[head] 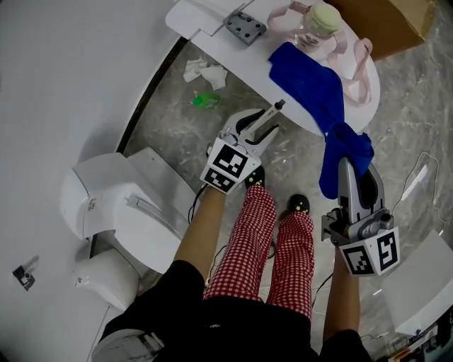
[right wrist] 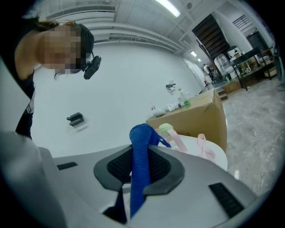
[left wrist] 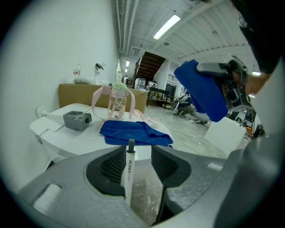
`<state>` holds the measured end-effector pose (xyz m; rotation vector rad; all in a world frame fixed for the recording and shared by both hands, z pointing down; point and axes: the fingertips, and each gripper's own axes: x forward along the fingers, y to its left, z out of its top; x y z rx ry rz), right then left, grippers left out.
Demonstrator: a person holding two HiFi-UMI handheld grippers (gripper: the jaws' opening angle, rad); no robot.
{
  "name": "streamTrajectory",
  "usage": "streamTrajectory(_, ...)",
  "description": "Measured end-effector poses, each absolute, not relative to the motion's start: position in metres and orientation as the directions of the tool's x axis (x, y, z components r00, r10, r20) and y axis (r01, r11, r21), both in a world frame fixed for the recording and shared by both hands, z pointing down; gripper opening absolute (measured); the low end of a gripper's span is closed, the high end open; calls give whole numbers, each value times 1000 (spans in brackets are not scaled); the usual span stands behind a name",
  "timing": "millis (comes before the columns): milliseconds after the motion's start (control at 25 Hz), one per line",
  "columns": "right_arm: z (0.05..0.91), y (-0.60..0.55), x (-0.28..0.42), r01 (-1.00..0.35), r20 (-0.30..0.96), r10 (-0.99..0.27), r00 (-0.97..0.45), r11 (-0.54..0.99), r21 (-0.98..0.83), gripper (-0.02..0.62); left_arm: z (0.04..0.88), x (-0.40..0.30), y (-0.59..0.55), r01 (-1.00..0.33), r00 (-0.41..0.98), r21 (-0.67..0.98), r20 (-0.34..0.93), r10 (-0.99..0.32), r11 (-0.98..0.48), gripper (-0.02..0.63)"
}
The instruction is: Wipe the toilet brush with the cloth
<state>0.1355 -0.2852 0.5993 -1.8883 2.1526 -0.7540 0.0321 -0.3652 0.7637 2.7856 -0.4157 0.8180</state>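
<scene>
In the head view my left gripper (head: pixel 260 126) reaches toward the white table's edge. The toilet brush's thin white handle (head: pixel 271 116) with a dark tip lies between its jaws. In the left gripper view the handle (left wrist: pixel 128 171) leans by the left pad with a wide gap to the right pad, so the left gripper (left wrist: pixel 138 156) is open; the brush head is hidden. My right gripper (head: pixel 348 164) is shut on a bunched blue cloth (head: pixel 347 148), raised to the right. That cloth (right wrist: pixel 141 151) stands pinched between the pads. A second blue cloth (head: pixel 308 79) lies on the table.
The white round table (head: pixel 212 28) carries a grey block (head: pixel 245 27) and a pink-strapped bottle (head: pixel 318 25). A cardboard box (head: pixel 386 21) stands behind it. A white toilet (head: pixel 120 205) is at the left. Crumpled paper (head: pixel 205 71) lies on the floor. Legs in red checked trousers (head: pixel 244 240) are below.
</scene>
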Motion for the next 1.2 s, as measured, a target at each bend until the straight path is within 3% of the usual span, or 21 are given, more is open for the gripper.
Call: streamTrajectory(1200, 615, -299, 170, -862, 218, -971, -94, -30, -506, 64, 828, 56, -382, -302, 737, 128, 660, -146, -945, 161)
